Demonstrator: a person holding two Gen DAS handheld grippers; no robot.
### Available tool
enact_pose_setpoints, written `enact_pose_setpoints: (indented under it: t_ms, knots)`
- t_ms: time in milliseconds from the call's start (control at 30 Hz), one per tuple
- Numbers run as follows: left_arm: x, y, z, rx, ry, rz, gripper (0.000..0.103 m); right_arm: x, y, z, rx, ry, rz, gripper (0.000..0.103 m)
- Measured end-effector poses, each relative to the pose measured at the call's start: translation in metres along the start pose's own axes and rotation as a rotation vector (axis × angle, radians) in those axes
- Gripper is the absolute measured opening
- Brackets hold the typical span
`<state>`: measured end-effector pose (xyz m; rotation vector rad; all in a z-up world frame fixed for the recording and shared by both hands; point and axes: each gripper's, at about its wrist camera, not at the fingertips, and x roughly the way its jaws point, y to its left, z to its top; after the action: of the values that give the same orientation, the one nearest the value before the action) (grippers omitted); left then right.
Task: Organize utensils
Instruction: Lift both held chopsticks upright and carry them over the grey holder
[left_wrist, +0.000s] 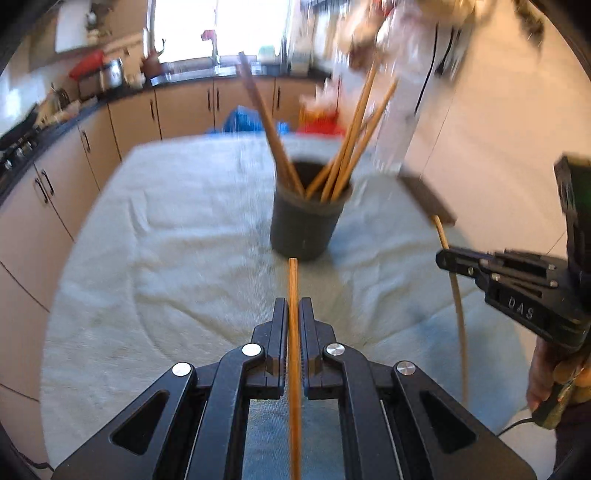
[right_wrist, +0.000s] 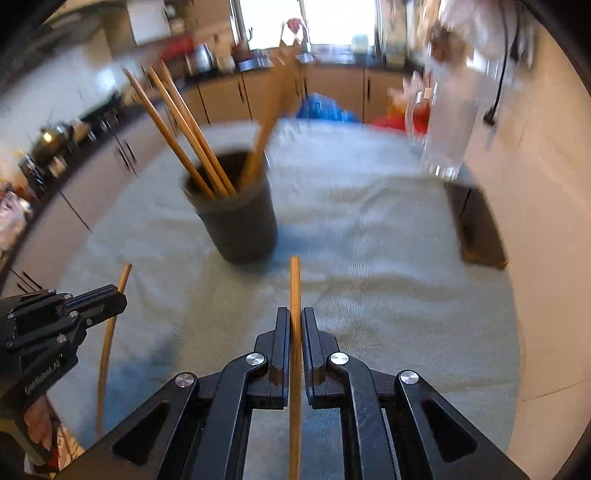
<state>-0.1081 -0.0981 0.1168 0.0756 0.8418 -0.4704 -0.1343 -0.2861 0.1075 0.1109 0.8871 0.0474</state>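
Observation:
A dark round cup (left_wrist: 304, 225) stands on the towel-covered table and holds several wooden chopsticks (left_wrist: 347, 147) that lean outward. My left gripper (left_wrist: 293, 306) is shut on a brown chopstick (left_wrist: 293, 280) whose tip points toward the cup. The right gripper (left_wrist: 445, 258) hangs at the right in this view, shut on a paler chopstick (left_wrist: 458, 302). In the right wrist view my right gripper (right_wrist: 294, 314) clamps its chopstick (right_wrist: 294, 284) lengthwise between the fingers. The cup (right_wrist: 240, 229) stands ahead to the left. The left gripper (right_wrist: 120, 299) shows at the left edge with its chopstick (right_wrist: 107, 343).
A pale towel (left_wrist: 166, 240) covers the table. A clear glass vessel (right_wrist: 447, 140) stands at the far right, with a dark wooden board (right_wrist: 480, 229) beside it near the wall. Kitchen cabinets (left_wrist: 184, 107) run along the left and the back. A blue bag (right_wrist: 321, 107) lies beyond the table.

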Motion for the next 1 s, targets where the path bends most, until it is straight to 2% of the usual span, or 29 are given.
enact_pose_setpoints:
  t_ms: [167,300,500,633,767,900,1000]
  knots:
    - [-0.06,-0.002,0.002,-0.025,-0.183,0.003,0.005,-0.057,0.01,-0.006,-0.012,-0.145,0.0,0.007]
    - [-0.087,-0.003,-0.011,-0.019,-0.261,0.019,0.005,-0.091,0.015,-0.02,0.002,-0.219,0.01,0.007]
    - [-0.107,-0.01,-0.035,0.029,-0.314,0.049,0.006,-0.115,0.017,-0.044,-0.027,-0.276,-0.043,0.007]
    - [-0.119,-0.009,-0.044,0.034,-0.302,0.043,0.006,-0.125,0.018,-0.051,-0.031,-0.301,-0.056,0.007]
    - [-0.126,-0.01,-0.05,0.043,-0.3,0.078,0.007,-0.131,0.016,-0.056,-0.024,-0.312,-0.057,0.007]
    - [-0.132,-0.009,-0.053,0.018,-0.302,0.089,0.006,-0.134,0.019,-0.059,-0.029,-0.331,-0.068,0.007]
    - [-0.138,-0.004,-0.054,-0.033,-0.303,0.057,0.006,-0.136,0.023,-0.062,-0.027,-0.352,-0.082,0.007]
